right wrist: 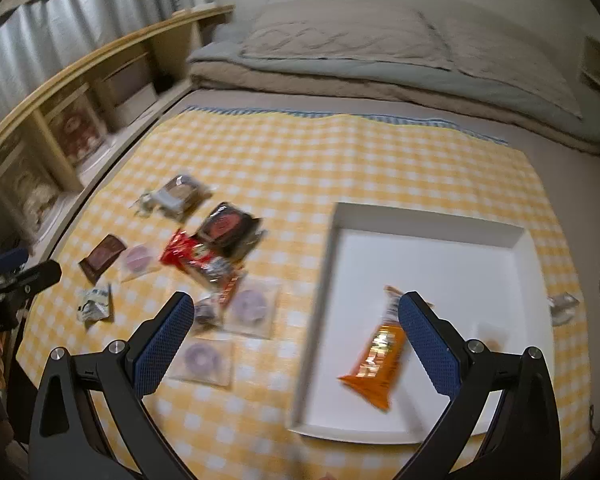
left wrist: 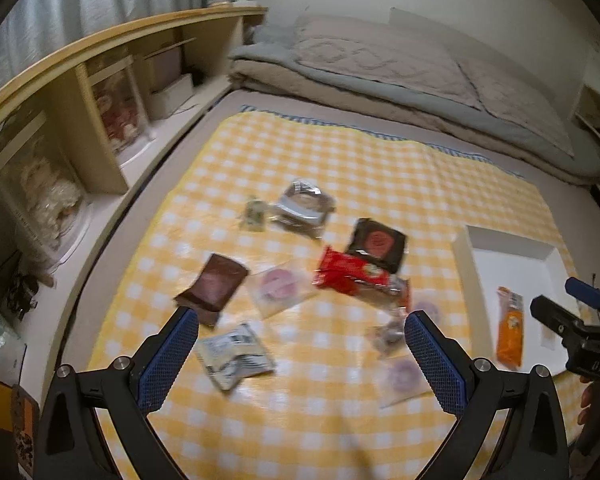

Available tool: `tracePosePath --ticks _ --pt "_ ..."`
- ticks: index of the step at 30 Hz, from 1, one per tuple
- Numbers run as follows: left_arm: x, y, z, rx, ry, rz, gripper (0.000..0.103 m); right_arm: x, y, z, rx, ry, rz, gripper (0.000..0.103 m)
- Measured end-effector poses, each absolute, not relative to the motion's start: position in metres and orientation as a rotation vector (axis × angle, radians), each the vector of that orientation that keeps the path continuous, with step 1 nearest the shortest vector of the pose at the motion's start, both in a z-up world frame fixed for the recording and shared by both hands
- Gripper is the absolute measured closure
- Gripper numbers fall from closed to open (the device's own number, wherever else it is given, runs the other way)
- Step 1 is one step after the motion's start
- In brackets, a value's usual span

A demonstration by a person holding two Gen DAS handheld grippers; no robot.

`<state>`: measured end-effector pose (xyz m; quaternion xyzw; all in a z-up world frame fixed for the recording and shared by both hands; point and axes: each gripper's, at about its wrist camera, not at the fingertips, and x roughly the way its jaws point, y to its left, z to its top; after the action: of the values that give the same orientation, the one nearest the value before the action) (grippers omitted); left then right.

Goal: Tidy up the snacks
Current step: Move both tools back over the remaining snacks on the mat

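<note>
Covering most of the mattress, a yellow checked cloth (left wrist: 340, 168) carries everything, with folded bedding (left wrist: 400, 80) along its far edge and a wooden shelf (left wrist: 100, 92) along its left edge. A white tray (right wrist: 428, 216) sits near the cloth's right edge. The right wrist view shows nearly the whole tray; the left wrist view shows only its left part, the rest hidden behind the other tool.

One orange packet (right wrist: 376, 360) lies in the tray toward its near side, and a second, pale item beside it is too blurred to identify.

Loose snacks lie on the middle and left of the cloth:
- one red packet (left wrist: 350, 272), touching one black packet (left wrist: 376, 242)
- one brown packet (left wrist: 214, 286)
- one white crumpled packet (left wrist: 234, 354) nearest the near edge
- one clear box (left wrist: 304, 206) farthest back
- three clear sleeves with purple rings (right wrist: 249, 306) in the right wrist view; the left wrist view shows them less clearly
- one small dark piece (right wrist: 206, 312), unclear

Only the right wrist view shows a silvery wrapper (right wrist: 564, 306) off the tray's right side.

The left gripper (left wrist: 300, 344) hangs above the cloth's near edge with its fingers spread wide, holding nothing. The right gripper (right wrist: 296, 332) hangs over the tray's left wall, likewise spread and empty. Motion blur softens all labels.
</note>
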<state>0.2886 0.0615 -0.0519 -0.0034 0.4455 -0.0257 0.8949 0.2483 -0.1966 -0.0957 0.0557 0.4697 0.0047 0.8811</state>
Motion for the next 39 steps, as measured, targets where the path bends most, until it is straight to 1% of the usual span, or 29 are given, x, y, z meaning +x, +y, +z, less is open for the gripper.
tracePosePath --ticks 9,19,23,26,31,34,36,39 --pt "0.309 0.121 -0.088 -0.025 0.985 0.051 0.0 0.253 -0.144 -0.123 0.03 1.058 0.115 0.0" --pt "0.356 0.15 -0.14 -0.001 1.092 0.138 0.0 0.248 -0.102 -0.153 -0.089 1.159 0.286 0.0" --pt "0.374 0.154 -0.164 0.021 1.131 0.17 0.0 0.249 -0.099 -0.165 -0.124 1.183 0.289 0.0" --pt "0.386 0.165 -0.18 0.033 1.153 0.227 0.0 0.256 -0.106 -0.173 -0.088 1.223 0.294 0.0" --pt "0.392 0.179 -0.201 0.014 1.202 0.253 0.0 0.27 -0.119 -0.184 -0.032 1.289 0.295 0.0" --pt "0.39 0.177 -0.206 0.044 1.228 0.229 0.0 0.281 -0.124 -0.192 -0.049 1.3 0.273 0.0" --pt "0.386 0.173 -0.208 0.06 1.243 0.194 0.0 0.288 -0.125 -0.196 -0.076 1.298 0.256 0.004" --pt "0.381 0.163 -0.211 0.1 1.263 0.133 0.0 0.297 -0.122 -0.206 -0.127 1.307 0.237 0.005"
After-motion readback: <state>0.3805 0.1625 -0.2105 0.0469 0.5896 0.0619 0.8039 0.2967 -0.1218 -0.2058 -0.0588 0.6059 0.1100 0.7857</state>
